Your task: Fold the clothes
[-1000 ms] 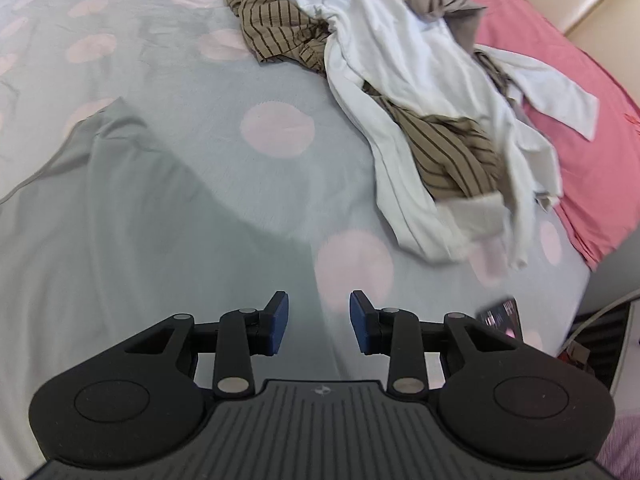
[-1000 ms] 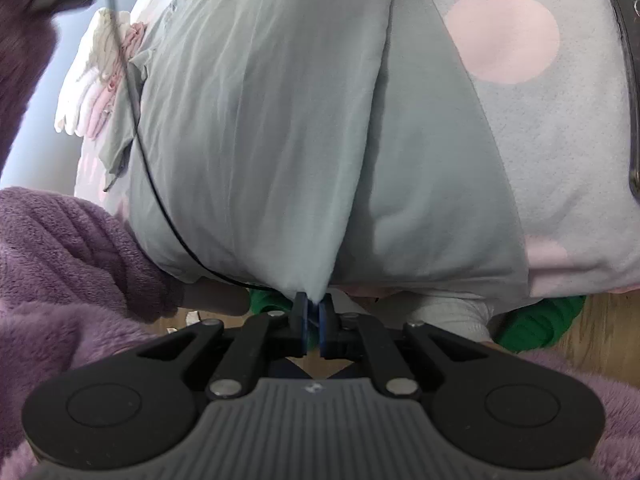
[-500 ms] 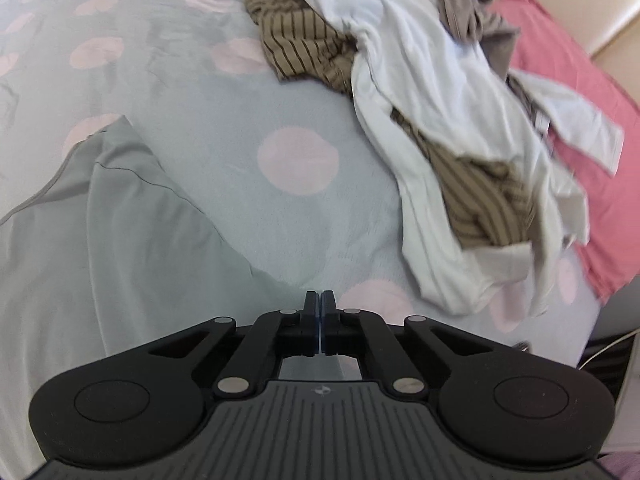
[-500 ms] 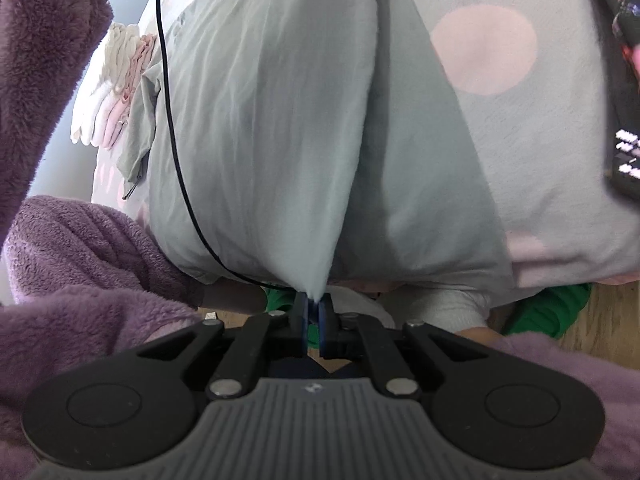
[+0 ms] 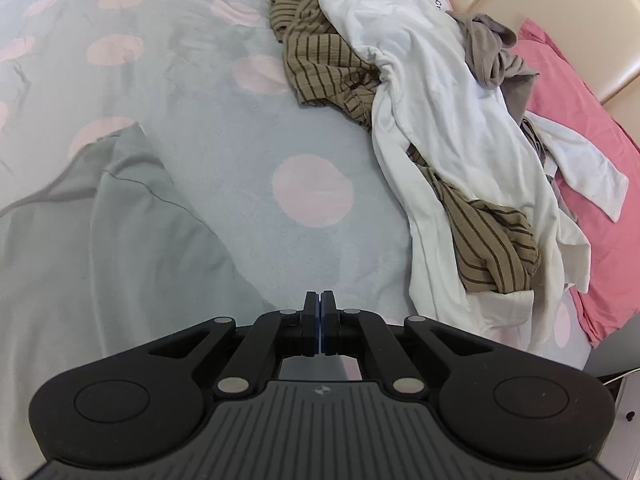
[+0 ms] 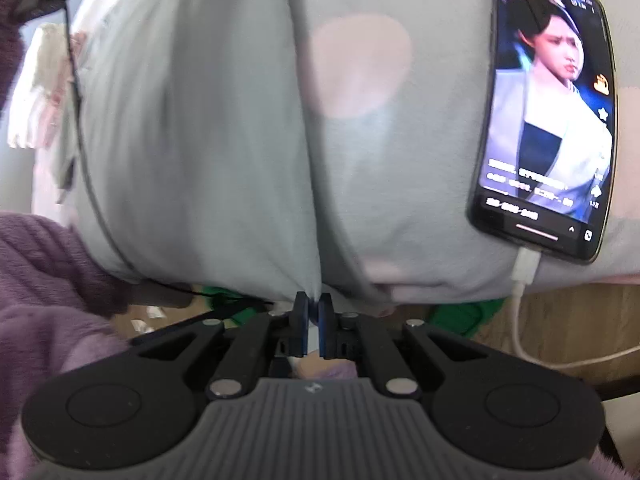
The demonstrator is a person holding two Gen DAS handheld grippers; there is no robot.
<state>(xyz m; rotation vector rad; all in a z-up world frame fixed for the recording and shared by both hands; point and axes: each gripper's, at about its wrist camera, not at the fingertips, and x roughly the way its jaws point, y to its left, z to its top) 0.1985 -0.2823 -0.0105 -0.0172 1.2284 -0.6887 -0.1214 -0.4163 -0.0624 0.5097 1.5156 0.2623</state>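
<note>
My left gripper (image 5: 320,300) has its jaws pressed flat together, blue pads meeting with no gap, and I cannot make out any cloth between them; whether a thin edge is caught below the tips is hidden by my own fingers. It points down at the bedsheet (image 5: 224,140), pale blue-grey with pink dots. To its left lies the grey garment (image 5: 100,248), spread flat with one corner peaked up, its near side running out of the picture under my black body. Well apart, at the upper right, sits the heap of unfolded clothes: a white shirt (image 5: 436,92), a brown striped garment (image 5: 320,60) tangled under and through it, and a grey piece (image 5: 492,60) on top, all partly covering a pink pillow (image 5: 568,96). My right gripper (image 6: 313,312) is nearly closed and pinches the hem of the same grey garment (image 6: 192,128), which rises from my tips in a taut fold over the bed's edge. This view is blurred, so the creases are soft and the small things on the floor below are unreadable. A phone (image 6: 548,112) lies on the sheet to the right, screen lit, a white cable (image 6: 524,276) plugged into its bottom end. A purple fleece sleeve (image 6: 44,280) crowds the left, and a black cord (image 6: 84,160) crosses the garment there.
</note>
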